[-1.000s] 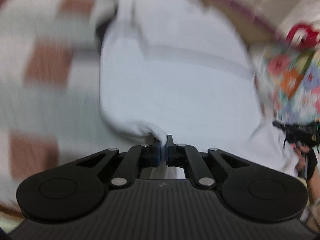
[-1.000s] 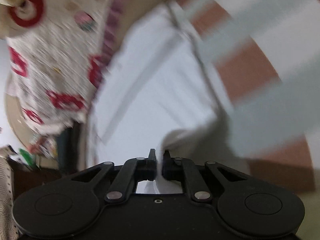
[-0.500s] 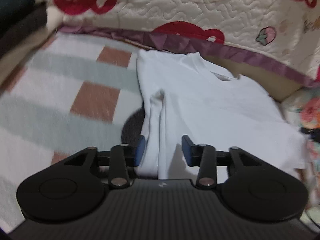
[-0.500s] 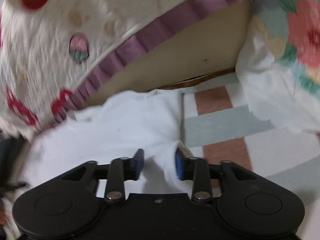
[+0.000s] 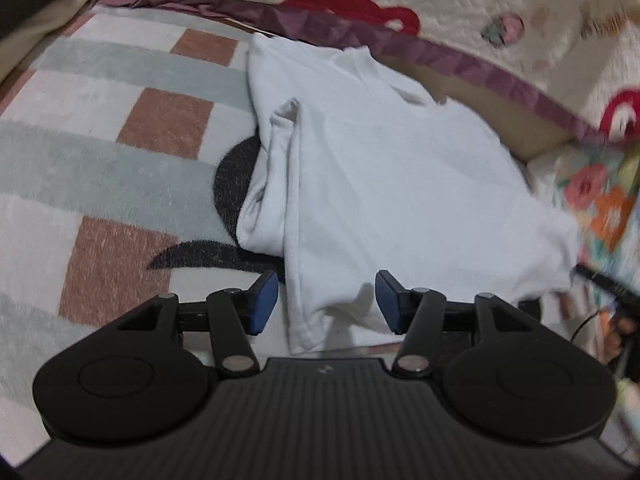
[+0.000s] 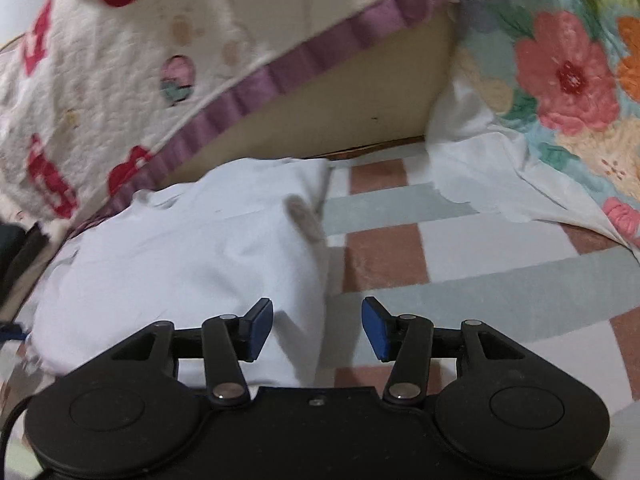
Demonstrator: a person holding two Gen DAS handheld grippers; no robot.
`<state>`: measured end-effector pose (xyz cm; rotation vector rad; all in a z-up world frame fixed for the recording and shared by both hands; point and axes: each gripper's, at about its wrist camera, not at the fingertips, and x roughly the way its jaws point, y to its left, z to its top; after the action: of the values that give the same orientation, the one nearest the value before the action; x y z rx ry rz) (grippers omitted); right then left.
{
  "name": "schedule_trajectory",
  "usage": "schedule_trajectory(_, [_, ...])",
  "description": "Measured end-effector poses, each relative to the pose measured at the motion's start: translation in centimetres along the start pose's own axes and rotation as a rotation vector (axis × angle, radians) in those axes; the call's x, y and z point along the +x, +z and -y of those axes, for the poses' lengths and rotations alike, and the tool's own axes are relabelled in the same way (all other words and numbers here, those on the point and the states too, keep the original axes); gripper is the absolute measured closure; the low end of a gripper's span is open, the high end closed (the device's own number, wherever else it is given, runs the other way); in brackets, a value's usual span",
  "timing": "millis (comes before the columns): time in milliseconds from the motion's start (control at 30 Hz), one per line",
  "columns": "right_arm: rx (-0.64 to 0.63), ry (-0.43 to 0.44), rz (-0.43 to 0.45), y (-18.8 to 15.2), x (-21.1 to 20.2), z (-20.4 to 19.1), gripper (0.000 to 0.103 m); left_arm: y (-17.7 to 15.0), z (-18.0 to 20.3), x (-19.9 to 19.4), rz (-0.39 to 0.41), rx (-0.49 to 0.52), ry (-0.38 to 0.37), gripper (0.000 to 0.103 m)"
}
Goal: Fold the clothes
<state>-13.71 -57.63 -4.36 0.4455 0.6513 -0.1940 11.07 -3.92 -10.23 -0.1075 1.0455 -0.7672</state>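
Note:
A white T-shirt (image 5: 384, 184) lies partly folded on a checked blanket (image 5: 100, 152), its left side turned in over the body. My left gripper (image 5: 326, 304) is open and empty, just above the shirt's near left corner. In the right wrist view the shirt (image 6: 192, 256) lies left of centre, with its right side folded in. My right gripper (image 6: 318, 330) is open and empty, above the shirt's near right edge.
A quilted cream cover with red shapes and a purple trim (image 5: 460, 60) hangs behind the shirt. A floral quilt (image 6: 560, 80) lies to the right on the blanket (image 6: 500, 280). A dark pattern (image 5: 232, 184) shows on the blanket left of the shirt.
Both grippers were shut on shirt corners a second ago. They have carried the cloth over, opened and let go, and have drawn back a little since half a second ago.

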Motion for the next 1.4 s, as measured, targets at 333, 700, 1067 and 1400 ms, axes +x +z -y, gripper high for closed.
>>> schedule_trajectory(333, [0.169, 0.086, -0.087, -1.8, 1.8, 2.3, 0.041, -1.1, 0.8, 2.2, 0.005, 0.107, 0.015, 0.037])
schedule_trajectory(700, [0.239, 0.266, -0.055, 0.9, -0.7, -0.3, 0.095, -1.4, 1.1, -2.1, 0.073, -0.033, -0.153, 0.097])
schedule_trajectory(1067, [0.292, 0.262, 0.018, -0.4, -6.6, -1.8, 0.095, -2.4, 6.5, -4.0, 0.162, 0.183, -0.045, 0.097])
schedule_trajectory(1400, [0.297, 0.395, 0.265, 3.3, -16.7, -5.8, 0.095, -4.9, 8.5, -17.3, 0.422, 0.169, 0.002, 0.097])
